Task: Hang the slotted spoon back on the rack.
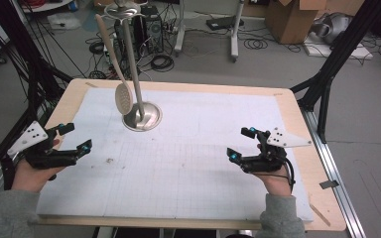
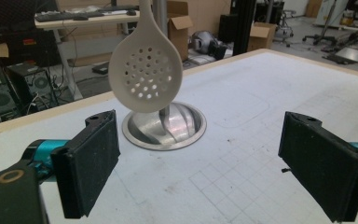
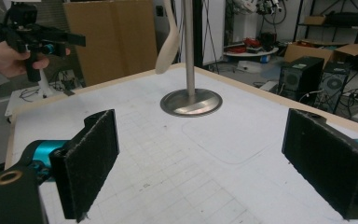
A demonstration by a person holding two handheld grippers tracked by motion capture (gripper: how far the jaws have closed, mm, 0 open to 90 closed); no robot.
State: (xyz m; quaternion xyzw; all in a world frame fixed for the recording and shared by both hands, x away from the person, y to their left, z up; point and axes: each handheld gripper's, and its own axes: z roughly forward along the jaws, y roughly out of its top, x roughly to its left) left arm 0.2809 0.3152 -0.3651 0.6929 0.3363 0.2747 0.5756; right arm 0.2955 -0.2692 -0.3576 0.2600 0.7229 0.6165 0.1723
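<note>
A pale perforated skimmer spoon (image 1: pixel 123 97) hangs from the top of a metal stand (image 1: pixel 135 74), whose round base (image 1: pixel 151 119) sits on the white mat at the back left. In the left gripper view the spoon's head (image 2: pixel 145 70) hangs ahead, just above the base (image 2: pixel 186 133). My left gripper (image 1: pixel 78 136) is held at the mat's left edge, open and empty, also seen as my left gripper (image 2: pixel 209 165). Over the mat's right side my right gripper (image 1: pixel 241 144) is open and empty, aimed toward the stand (image 3: pixel 189 46) and spoon (image 3: pixel 168 46); its own camera shows my right gripper (image 3: pixel 205 168).
The white gridded mat (image 1: pixel 193 163) covers a wooden table (image 1: pixel 297 109). Black frame struts (image 1: pixel 327 74) rise at both sides. Beyond the far edge the floor holds cables, computer towers (image 1: pixel 151 25) and cardboard boxes (image 1: pixel 290 20). The other hand with its gripper (image 3: pixel 37 35) shows far left.
</note>
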